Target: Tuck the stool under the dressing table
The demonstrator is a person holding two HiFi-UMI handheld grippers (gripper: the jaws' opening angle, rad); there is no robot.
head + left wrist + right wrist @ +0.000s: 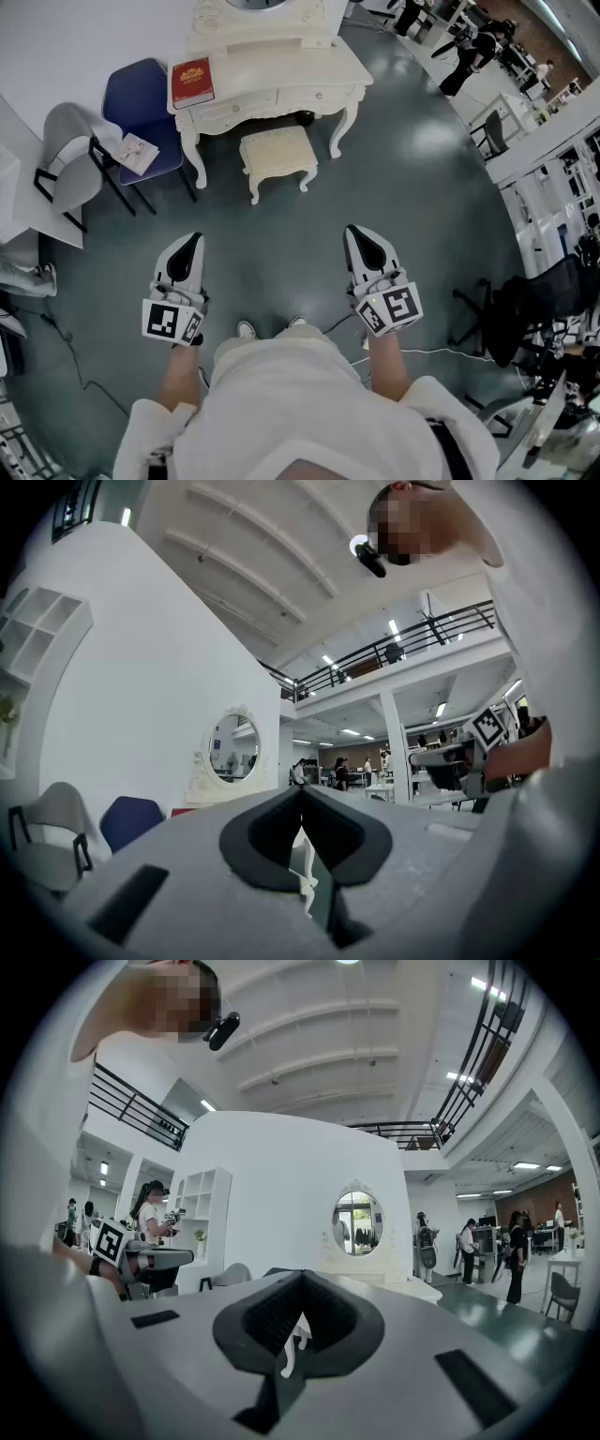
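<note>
We hold both claws low in head view, well apart from furniture.
- Left gripper (192,240): jaws pressed together, nothing between them.
- Right gripper (361,234): jaws pressed together too, empty.
- Cream padded stool with carved legs (277,152): upper centre of frame, just in front of cream carved dressing table (314,58), mostly out from under it.
- Red hardback book (192,82): on table's left end.
- Blue upholstered chair (131,98): we see it beside table, upper left.

Open-plan lab hall, mezzanine railing (394,652)
</note>
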